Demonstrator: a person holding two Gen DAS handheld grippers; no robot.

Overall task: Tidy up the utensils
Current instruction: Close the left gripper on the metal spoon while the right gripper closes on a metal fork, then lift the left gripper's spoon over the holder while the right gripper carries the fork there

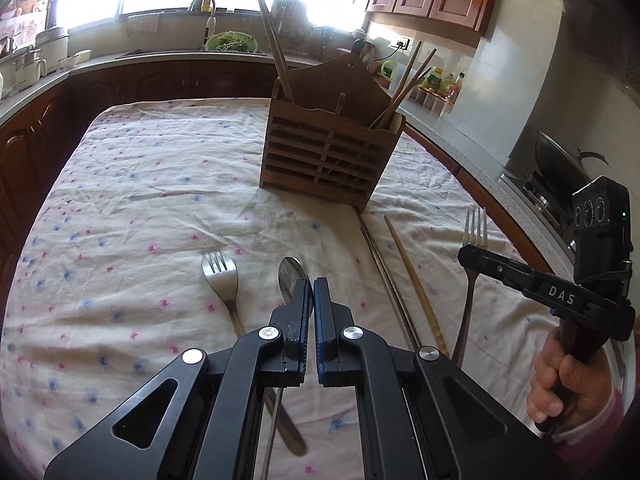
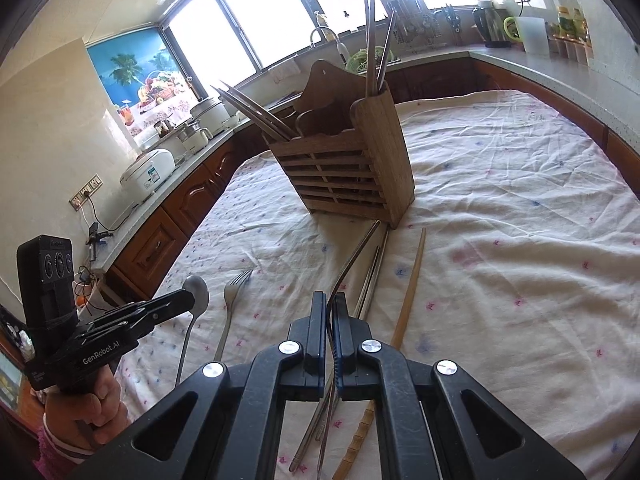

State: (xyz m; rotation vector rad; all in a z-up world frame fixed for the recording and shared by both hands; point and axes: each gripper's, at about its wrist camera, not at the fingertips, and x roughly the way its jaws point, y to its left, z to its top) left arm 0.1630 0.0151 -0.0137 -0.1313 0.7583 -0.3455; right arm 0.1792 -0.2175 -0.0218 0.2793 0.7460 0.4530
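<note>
Left gripper (image 1: pixel 312 292) is clamped on a spoon (image 1: pixel 292 276), right gripper (image 2: pixel 330 304) on a fork's (image 1: pixel 474 228) thin handle, both near the wooden holder (image 2: pixel 344 160). Steel's light, stiff, slippery; pinch mid-handle.

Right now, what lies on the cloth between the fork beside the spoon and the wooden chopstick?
Metal chopsticks, close beside the wooden chopstick; from them to the fork the visible cloth is bare. The right wrist view shows it.
</note>
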